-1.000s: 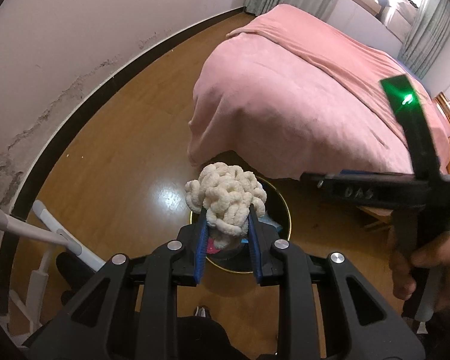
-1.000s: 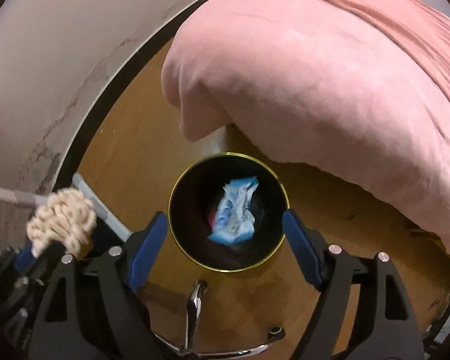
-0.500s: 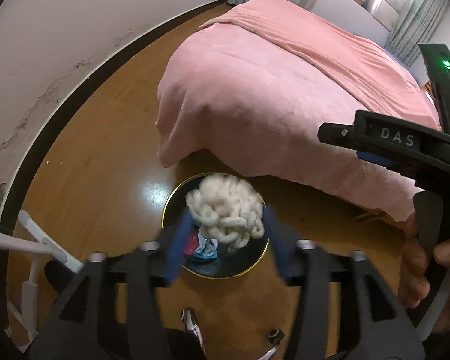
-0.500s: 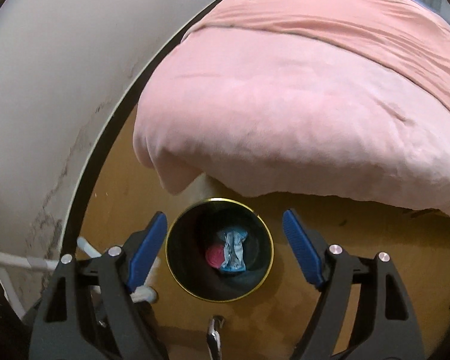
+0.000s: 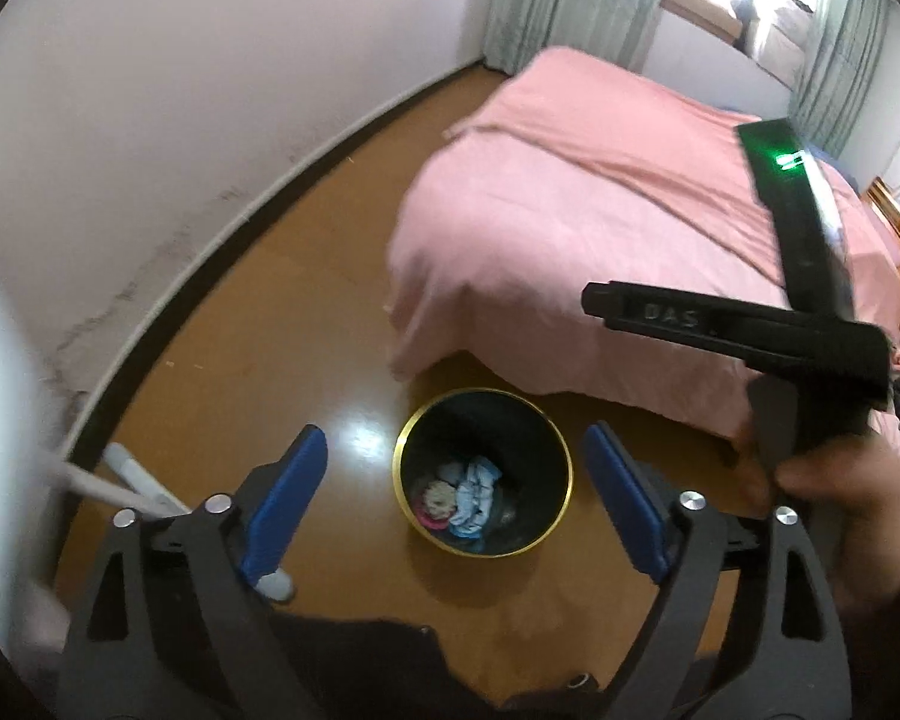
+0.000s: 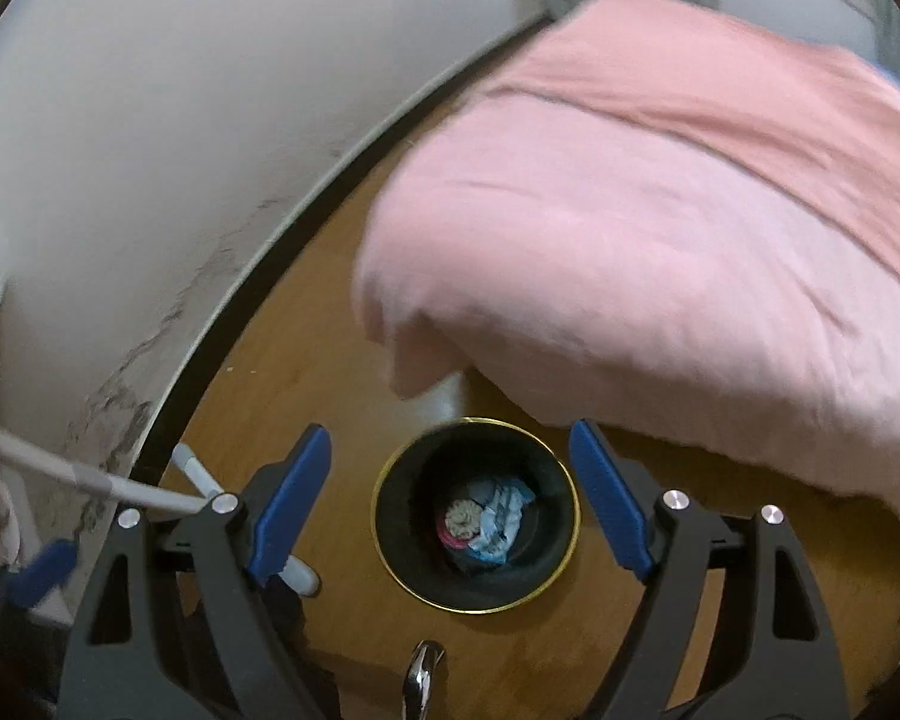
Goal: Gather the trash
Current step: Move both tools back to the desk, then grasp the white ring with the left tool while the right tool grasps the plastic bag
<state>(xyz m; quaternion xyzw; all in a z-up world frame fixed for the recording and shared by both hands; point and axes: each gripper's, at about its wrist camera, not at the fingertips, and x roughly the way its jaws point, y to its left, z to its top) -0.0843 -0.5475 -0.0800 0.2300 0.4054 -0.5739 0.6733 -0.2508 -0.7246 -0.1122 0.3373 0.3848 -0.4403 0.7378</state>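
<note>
We held the left gripper [image 5: 456,504] above the black trash bin [image 5: 555,474], its jaws just sprung wide and empty. The cream fluffy wad [image 5: 437,497] lay inside the bin, at nine o'clock of the blue wrapper [image 5: 477,489]. Our right gripper [image 6: 450,501] gaped too, holding nothing.

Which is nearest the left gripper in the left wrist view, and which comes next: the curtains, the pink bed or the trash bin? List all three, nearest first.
1. trash bin: on the floor just ahead, between the open fingers of the left gripper.
2. pink bed: beyond the bin, to the right.
3. curtains: at the far wall, behind the bed.
</note>
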